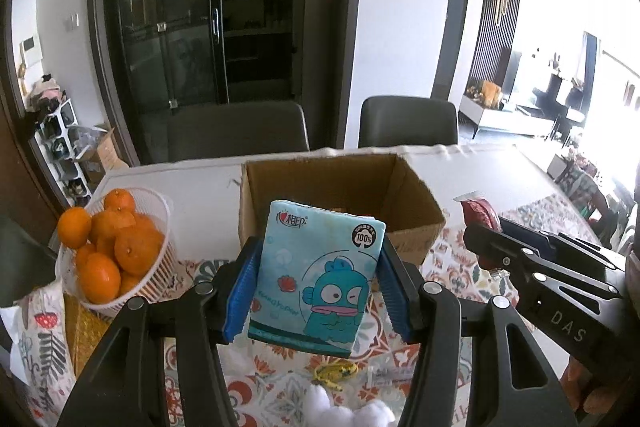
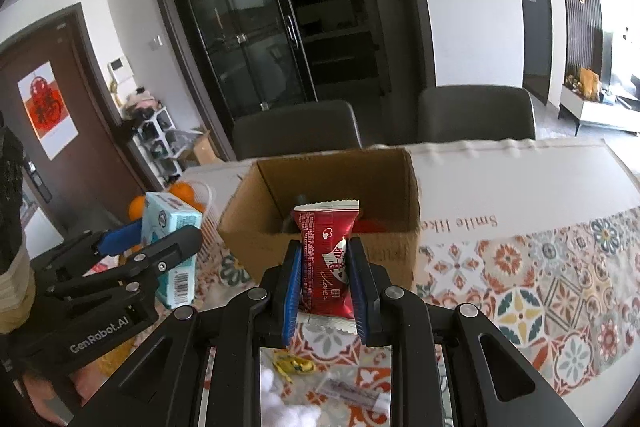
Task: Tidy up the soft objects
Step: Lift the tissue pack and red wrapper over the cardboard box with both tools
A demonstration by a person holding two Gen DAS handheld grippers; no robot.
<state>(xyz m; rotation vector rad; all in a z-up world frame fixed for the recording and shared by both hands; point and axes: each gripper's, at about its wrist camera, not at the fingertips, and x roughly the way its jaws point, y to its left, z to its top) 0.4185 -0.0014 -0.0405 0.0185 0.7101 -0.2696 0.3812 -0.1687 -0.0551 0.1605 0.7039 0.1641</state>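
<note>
Dark glass cabinet doors and two grey chairs (image 1: 408, 121) stand behind our worktop (image 2: 520, 187), which is spread with a patterned cloth. At its middle sits an open cardboard box (image 1: 416, 199); from the right wrist view we glimpse something red and a darker item low inside, too hidden to name. Our left tongs (image 1: 318, 283) pinch a blue tissue pack (image 1: 320, 275) upright, held above the cloth just in front of the box. Our right tongs (image 2: 325, 281) pinch a red snack packet (image 2: 326, 259), also raised before the box's near wall. To the left, a white basket (image 1: 156, 279) holds a heap of oranges (image 1: 116, 239). Nearer us on the cloth lie a yellow wrapped candy (image 2: 294, 365) and white cotton balls (image 1: 348, 409).
</note>
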